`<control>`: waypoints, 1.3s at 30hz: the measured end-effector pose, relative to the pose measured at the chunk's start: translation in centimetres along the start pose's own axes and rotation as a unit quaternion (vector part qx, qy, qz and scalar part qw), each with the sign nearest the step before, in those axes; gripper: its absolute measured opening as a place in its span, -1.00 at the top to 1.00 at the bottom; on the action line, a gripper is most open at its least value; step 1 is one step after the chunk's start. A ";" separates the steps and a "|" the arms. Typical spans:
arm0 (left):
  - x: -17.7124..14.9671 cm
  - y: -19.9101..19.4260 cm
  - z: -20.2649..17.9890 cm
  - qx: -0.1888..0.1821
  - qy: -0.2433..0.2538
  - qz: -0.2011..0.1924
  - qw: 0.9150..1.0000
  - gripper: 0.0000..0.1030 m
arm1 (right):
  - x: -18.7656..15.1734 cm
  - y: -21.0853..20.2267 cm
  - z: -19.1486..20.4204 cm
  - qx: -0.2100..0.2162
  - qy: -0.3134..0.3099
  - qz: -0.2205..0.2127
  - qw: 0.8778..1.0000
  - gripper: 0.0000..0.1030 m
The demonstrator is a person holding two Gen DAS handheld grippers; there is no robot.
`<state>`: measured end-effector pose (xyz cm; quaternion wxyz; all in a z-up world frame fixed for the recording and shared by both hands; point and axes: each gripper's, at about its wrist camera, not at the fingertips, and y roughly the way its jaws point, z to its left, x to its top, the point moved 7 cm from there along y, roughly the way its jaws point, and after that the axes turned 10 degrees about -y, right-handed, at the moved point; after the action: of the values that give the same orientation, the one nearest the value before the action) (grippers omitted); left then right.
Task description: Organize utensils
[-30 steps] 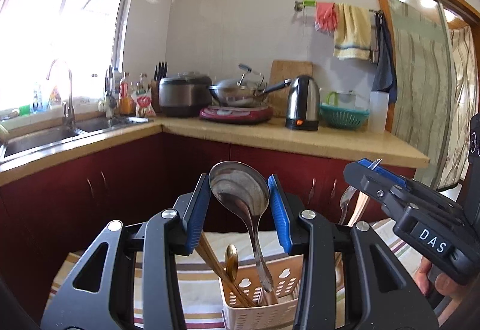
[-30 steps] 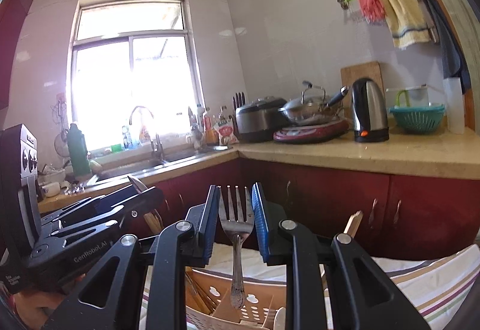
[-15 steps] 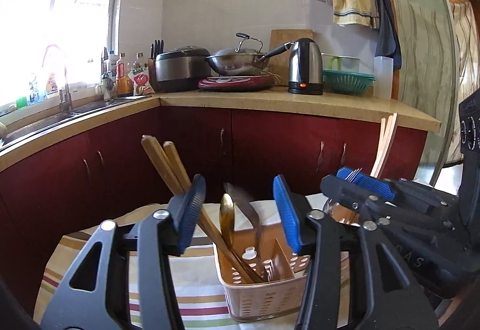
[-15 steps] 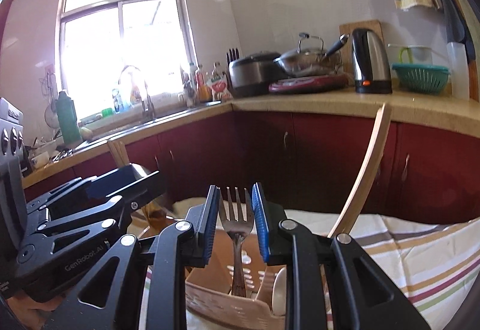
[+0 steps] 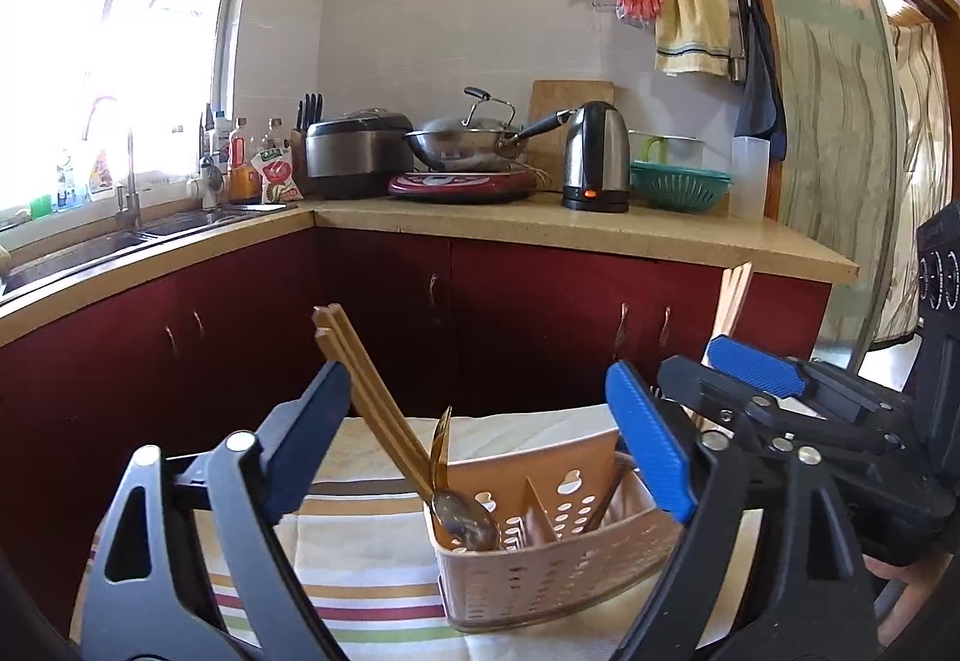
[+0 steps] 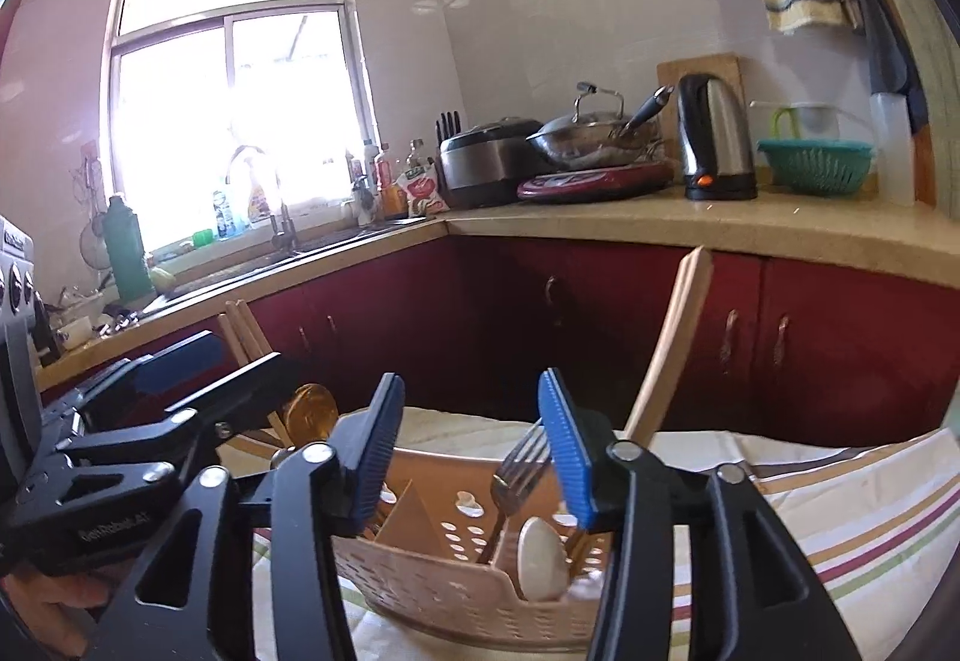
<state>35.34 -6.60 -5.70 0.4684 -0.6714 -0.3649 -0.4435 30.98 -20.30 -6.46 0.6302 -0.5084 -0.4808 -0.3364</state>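
A beige perforated utensil caddy [image 5: 540, 565] stands on a striped cloth; it also shows in the right wrist view [image 6: 444, 577]. Its left compartment holds wooden chopsticks [image 5: 366, 397], a gold spoon [image 5: 441, 448] and a steel ladle [image 5: 465, 517]. In the right wrist view a steel fork [image 6: 513, 475] leans in the caddy beside a white spoon [image 6: 540, 556] and a wooden spatula [image 6: 669, 349]. My left gripper [image 5: 480, 451] is open and empty above the caddy. My right gripper [image 6: 468, 445] is open and empty, its right pad beside the fork.
A striped cloth [image 5: 360, 571] covers the table under the caddy. Behind stand red cabinets [image 5: 510, 325] under a counter with a kettle [image 5: 595, 156], wok [image 5: 468, 138], rice cooker [image 5: 357, 150] and green colander [image 5: 678, 184]. A sink [image 5: 90, 247] lies at the left.
My left gripper opened and let the ladle drop into the caddy. My right gripper opened and let the fork go into the caddy. Both grippers came down closer to it.
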 end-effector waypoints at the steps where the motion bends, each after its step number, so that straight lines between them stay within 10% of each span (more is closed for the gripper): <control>1: 0.1 -0.5 -0.1 0.002 0.001 -0.001 1.000 -0.72 | 0.1 -0.7 0.0 -0.014 -0.001 0.001 1.000 -0.11; 21: -4.9 -16.2 -1.1 0.096 -0.031 0.017 0.995 -0.92 | -2.3 -14.0 2.9 -0.085 -0.017 0.034 0.996 -0.46; 39: -4.2 -25.5 -2.5 0.100 -0.034 -0.023 0.994 -0.92 | -1.2 -22.7 4.5 -0.113 -0.033 -0.013 0.993 -0.55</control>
<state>10.21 -1.76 -1.41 0.5098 -0.6277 -0.4385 -0.3922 8.69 -21.84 -0.27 0.5480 -0.5808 -0.4667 -0.3803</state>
